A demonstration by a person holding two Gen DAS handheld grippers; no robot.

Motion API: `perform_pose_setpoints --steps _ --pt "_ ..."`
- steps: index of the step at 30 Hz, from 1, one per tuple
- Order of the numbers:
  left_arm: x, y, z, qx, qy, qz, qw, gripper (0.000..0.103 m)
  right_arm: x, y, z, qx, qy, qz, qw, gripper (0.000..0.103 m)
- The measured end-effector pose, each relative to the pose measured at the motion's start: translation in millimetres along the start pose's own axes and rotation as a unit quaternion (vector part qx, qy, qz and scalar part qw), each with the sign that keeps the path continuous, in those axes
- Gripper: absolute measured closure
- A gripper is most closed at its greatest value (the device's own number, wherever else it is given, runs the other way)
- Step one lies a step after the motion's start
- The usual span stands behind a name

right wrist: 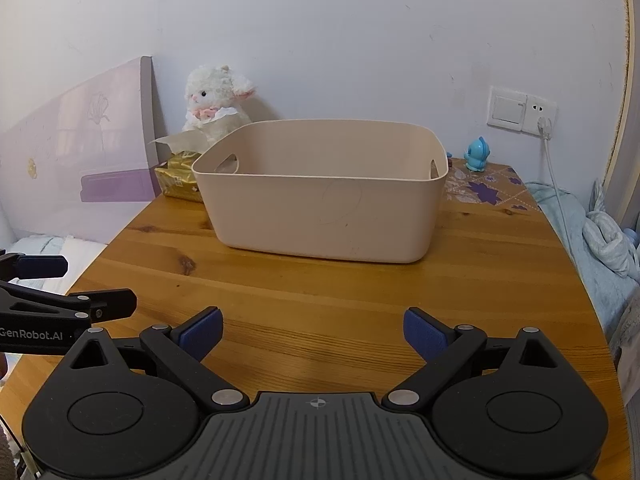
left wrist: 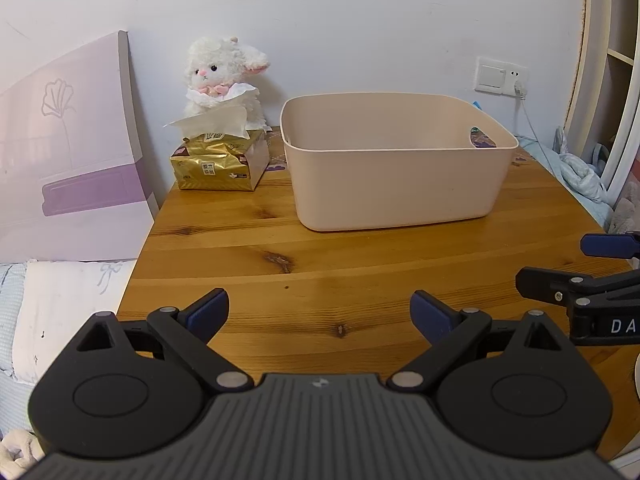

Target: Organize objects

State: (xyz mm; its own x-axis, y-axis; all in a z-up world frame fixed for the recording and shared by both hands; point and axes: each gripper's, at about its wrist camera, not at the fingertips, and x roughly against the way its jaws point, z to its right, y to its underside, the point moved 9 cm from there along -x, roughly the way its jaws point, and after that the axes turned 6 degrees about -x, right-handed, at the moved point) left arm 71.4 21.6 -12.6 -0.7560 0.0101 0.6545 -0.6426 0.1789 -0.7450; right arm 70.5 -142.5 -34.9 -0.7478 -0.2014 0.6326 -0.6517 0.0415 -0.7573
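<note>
Both the left gripper [left wrist: 319, 312] and the right gripper [right wrist: 313, 330] are hovering wide open and empty over the table [right wrist: 360, 312]. The bin [right wrist: 320, 190] is sitting mid-frame, hiding part of the tissue pack [right wrist: 176, 178]; the blue toy [right wrist: 477, 155] is standing right of it, the plush lamb [left wrist: 224, 76] upper left.

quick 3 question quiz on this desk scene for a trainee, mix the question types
1. True or false: the beige plastic bin on the wooden table already holds the white plush lamb.
2. Which item stands right of the bin? A gold tissue pack; B small blue toy figure; C a red mug.
3. Fill in: the left gripper and right gripper are both ____.

Key: 1 false; 2 B; 3 open.
</note>
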Motion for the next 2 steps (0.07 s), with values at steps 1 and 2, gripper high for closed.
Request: perform_pose_setpoints --steps 1,2 --pt "-0.5 -0.3 -0.9 0.0 -0.001 -0.001 1.0 0.005 0.0 0.1 0.3 0.0 0.0 0.0 1.0 0.004" --pt "-1.2 -0.6 -2.0 0.001 -0.001 -0.001 1.0 0.005 -0.6 0.0 0.2 0.0 0.0 0.0 1.0 0.003"
